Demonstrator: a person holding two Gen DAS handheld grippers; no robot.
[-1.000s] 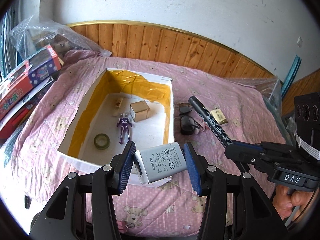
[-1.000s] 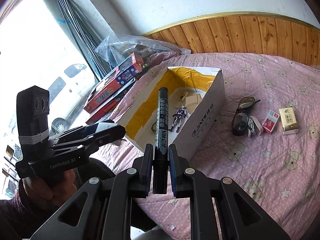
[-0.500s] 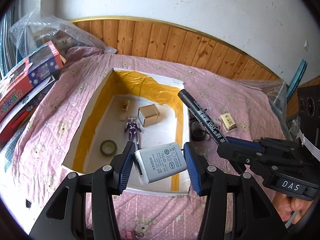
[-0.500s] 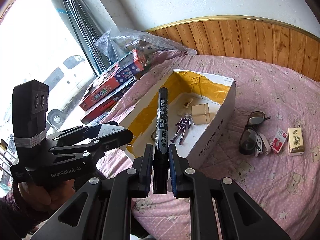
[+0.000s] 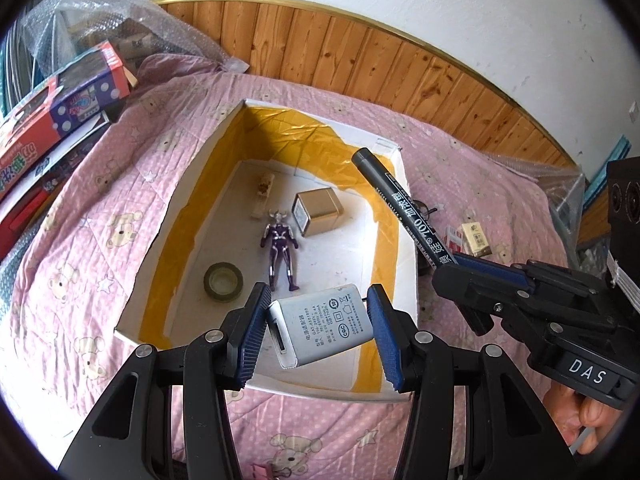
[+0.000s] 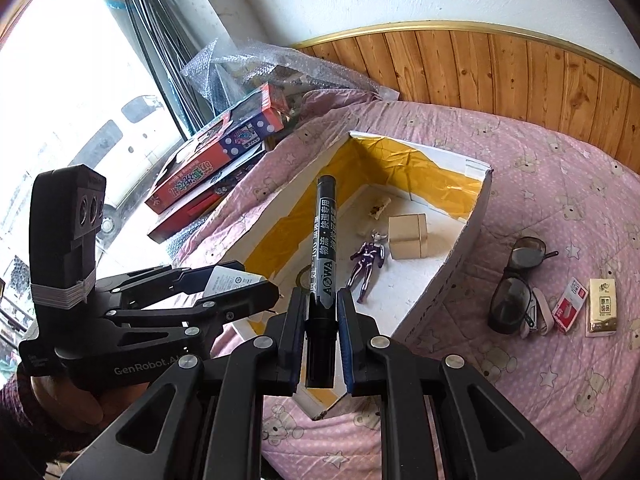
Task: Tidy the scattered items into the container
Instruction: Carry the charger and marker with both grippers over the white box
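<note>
Hovering over the near end of the cardboard box (image 5: pixel 404 216), left gripper (image 5: pixel 318 328) is pinching a grey power adapter (image 5: pixel 324 326), right gripper (image 6: pixel 322 320) is clamping a black marker (image 6: pixel 322 240); both are needing low, separate releases beside the toy figure (image 5: pixel 280 248).

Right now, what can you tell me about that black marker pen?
The marker is a fat black pen with a grey label band printed in white Chinese text, "700" and "AOWA". It looks like plastic, and its cap is on. The right gripper has its jaws shut on the lower barrel, so the capped end points forward over the near corner of the box. Nothing but the jaws touches it.
</note>
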